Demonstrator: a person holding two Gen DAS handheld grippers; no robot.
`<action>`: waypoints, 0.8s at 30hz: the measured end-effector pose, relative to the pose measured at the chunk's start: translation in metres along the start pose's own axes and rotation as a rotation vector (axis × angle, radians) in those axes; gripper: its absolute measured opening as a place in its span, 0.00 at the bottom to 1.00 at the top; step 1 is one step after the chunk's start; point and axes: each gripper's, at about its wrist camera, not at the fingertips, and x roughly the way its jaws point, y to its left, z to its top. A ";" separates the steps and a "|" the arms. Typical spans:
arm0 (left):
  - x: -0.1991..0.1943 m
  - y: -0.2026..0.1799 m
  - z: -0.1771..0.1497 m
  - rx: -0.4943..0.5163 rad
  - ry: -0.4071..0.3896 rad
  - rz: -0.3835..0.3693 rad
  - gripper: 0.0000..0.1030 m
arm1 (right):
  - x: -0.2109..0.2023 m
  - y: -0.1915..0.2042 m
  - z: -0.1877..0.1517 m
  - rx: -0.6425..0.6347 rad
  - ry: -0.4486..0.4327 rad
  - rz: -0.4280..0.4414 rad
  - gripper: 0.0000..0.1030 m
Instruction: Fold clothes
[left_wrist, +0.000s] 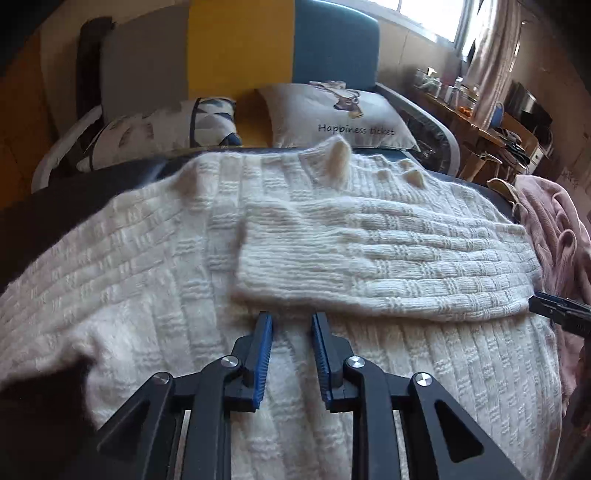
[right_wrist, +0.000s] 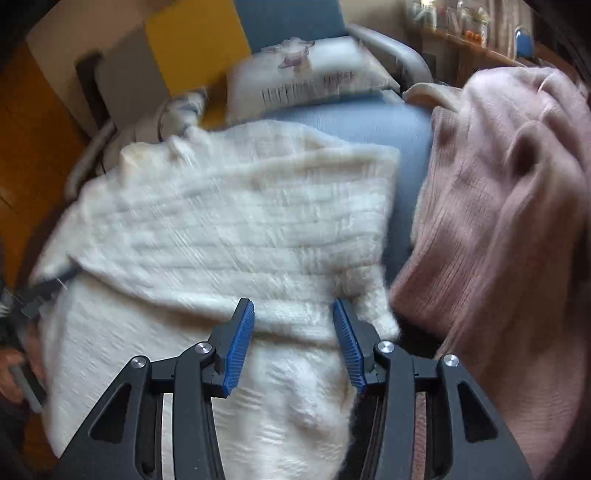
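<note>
A white cable-knit sweater (left_wrist: 184, 258) lies spread on a blue cushioned seat (right_wrist: 369, 118). One sleeve (left_wrist: 369, 258) is folded across its body. My left gripper (left_wrist: 291, 319) hovers just short of the sleeve's near edge; its blue pads stand a narrow gap apart with nothing pinched. In the left wrist view my right gripper (left_wrist: 561, 314) shows at the sweater's right edge. In the blurred right wrist view that right gripper (right_wrist: 293, 308) is open over the sweater (right_wrist: 221, 221), by the sleeve's fold. The left gripper (right_wrist: 44, 288) appears at the far left.
A pink knit garment (right_wrist: 498, 221) is heaped right beside the sweater (left_wrist: 554, 229). Two pillows (left_wrist: 332, 114) (left_wrist: 166, 129) lean against the backrest behind the sweater. A cluttered wooden desk (left_wrist: 480, 122) stands under the window at the far right.
</note>
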 end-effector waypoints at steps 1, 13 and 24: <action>-0.008 0.005 -0.001 -0.028 -0.029 -0.027 0.22 | 0.007 -0.001 -0.001 -0.004 0.017 -0.018 0.47; 0.017 0.000 0.034 -0.027 -0.004 -0.103 0.22 | 0.023 0.065 0.041 -0.075 -0.017 0.062 0.47; 0.009 -0.026 0.063 0.052 -0.093 -0.143 0.21 | 0.017 0.066 0.070 -0.078 -0.086 0.127 0.48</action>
